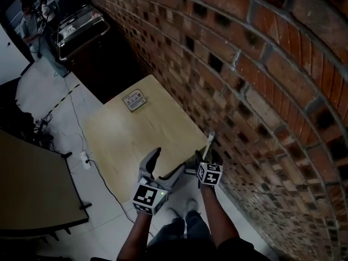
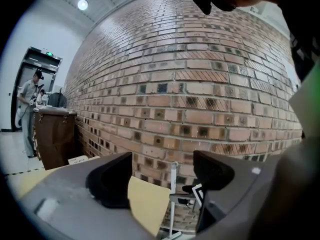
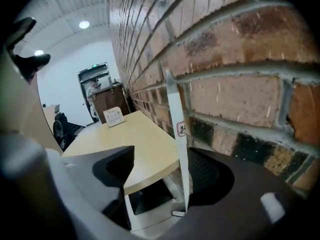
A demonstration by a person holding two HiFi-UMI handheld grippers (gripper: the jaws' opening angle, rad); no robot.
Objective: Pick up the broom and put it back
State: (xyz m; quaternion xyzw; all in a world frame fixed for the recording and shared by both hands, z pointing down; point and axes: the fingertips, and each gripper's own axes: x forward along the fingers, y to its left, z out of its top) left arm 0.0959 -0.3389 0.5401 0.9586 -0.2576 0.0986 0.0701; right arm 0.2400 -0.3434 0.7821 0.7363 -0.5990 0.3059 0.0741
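Note:
The broom shows only as a thin white handle [image 1: 210, 144] leaning upright on the brick wall at the near corner of the pale wooden table [image 1: 136, 140]; its head is hidden. My right gripper [image 1: 208, 155] is at the handle. In the right gripper view the handle [image 3: 176, 109], with a small label, stands between the jaws of that gripper [image 3: 165, 171], close against the right pad, and the left pad is well clear. The jaws are open. My left gripper [image 1: 166, 165] hovers beside it to the left, open and empty [image 2: 160, 176], looking at the handle [image 2: 173, 194].
The brick wall [image 1: 244, 64] runs along the right. A small printed card [image 1: 134, 100] lies at the table's far edge. A dark cabinet [image 1: 81, 34] and a person [image 1: 30, 23] stand far back. Another table [image 1: 32, 184] is at the left, with cables [image 1: 81, 145] on the floor.

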